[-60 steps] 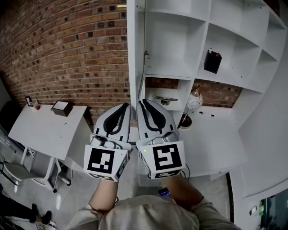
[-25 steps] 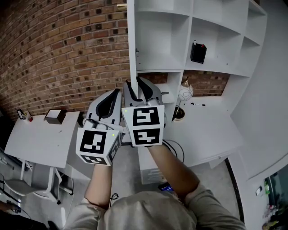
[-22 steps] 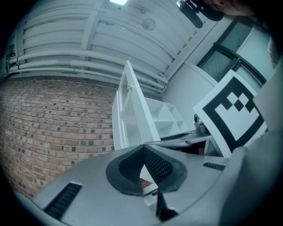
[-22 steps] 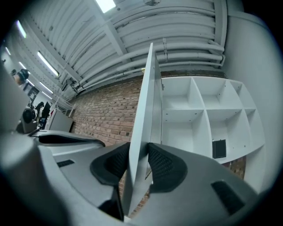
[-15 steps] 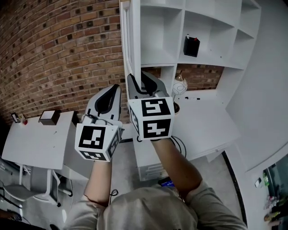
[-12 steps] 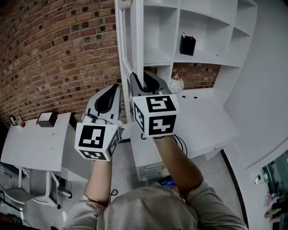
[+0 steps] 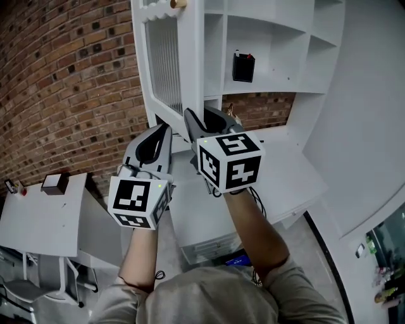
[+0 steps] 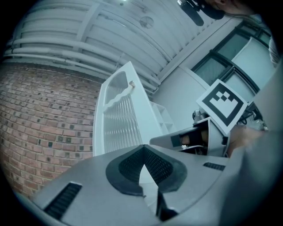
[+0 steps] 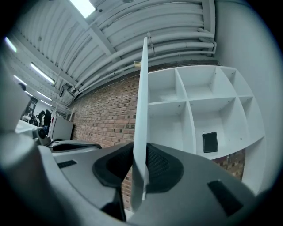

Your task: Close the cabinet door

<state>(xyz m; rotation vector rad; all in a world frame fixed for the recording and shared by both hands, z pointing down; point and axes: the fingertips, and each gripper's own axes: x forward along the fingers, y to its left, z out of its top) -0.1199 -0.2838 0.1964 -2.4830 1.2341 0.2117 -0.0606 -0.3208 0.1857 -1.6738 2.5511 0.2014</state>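
The white cabinet door (image 7: 168, 63) with a ribbed panel and a wooden knob (image 7: 178, 4) stands part-way swung out from the open shelves (image 7: 272, 38). My right gripper (image 7: 201, 120) sits at the door's lower edge. In the right gripper view the door's thin edge (image 9: 142, 110) runs up between the pads of the right gripper (image 9: 139, 163), whose jaws have just been closing and now press on it. My left gripper (image 7: 158, 136) is beside it on the left, shut and empty. In the left gripper view the left gripper (image 8: 143, 165) points at the door's panel (image 8: 119, 119).
A black box (image 7: 243, 66) stands in a shelf compartment. A white counter (image 7: 285, 171) lies under the shelves. A brick wall (image 7: 69, 82) is to the left. Lower left stands a white desk (image 7: 38, 215) with a small box (image 7: 53, 183).
The door has swung from edge-on to showing its ribbed face. The right gripper has come onto its lower edge and moved with it. The left gripper has followed alongside.
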